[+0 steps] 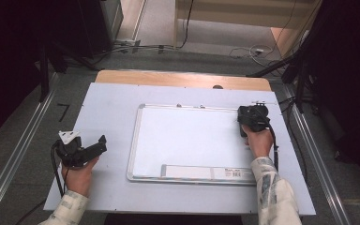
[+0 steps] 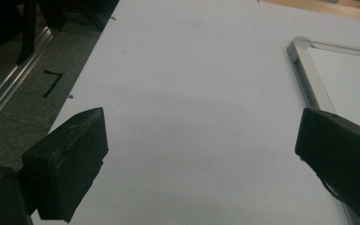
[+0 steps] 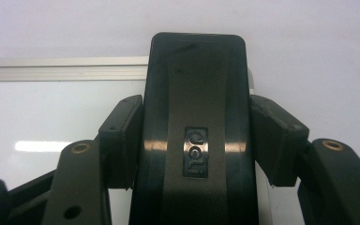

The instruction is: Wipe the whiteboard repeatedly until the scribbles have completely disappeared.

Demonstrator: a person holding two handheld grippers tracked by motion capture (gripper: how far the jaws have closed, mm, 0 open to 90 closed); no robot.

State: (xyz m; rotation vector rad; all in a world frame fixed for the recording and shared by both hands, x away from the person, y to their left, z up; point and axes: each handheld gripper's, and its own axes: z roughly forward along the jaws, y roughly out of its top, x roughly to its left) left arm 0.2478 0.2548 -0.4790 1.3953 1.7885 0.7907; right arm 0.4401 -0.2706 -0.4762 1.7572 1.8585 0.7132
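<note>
So the big pale table (image 1: 112, 101) has a whiteboard (image 1: 187, 136) lying flat on it, aluminium frame, and the writing surface looks totally clean to me, no marks I can spot anywhere. The right gripper (image 1: 252, 117) is up at the board's far right corner with its jaws clamped on a black whiteboard eraser (image 3: 197, 117); in the right gripper view the pads squeeze both long sides of it and it hangs over the board's top rail. My guess is the wiping is either finished or barely needed, since nothing is left on the board that I can see, so what remains is probably just parking the eraser somewhere. The left gripper (image 1: 82, 150) sits on the table well left of the board, jaws wide apart with nothing between them, just bare tabletop. Containers: none really, closest thing is the long tray strip (image 1: 187, 172) along the board's near edge, and it looks empty.
</note>
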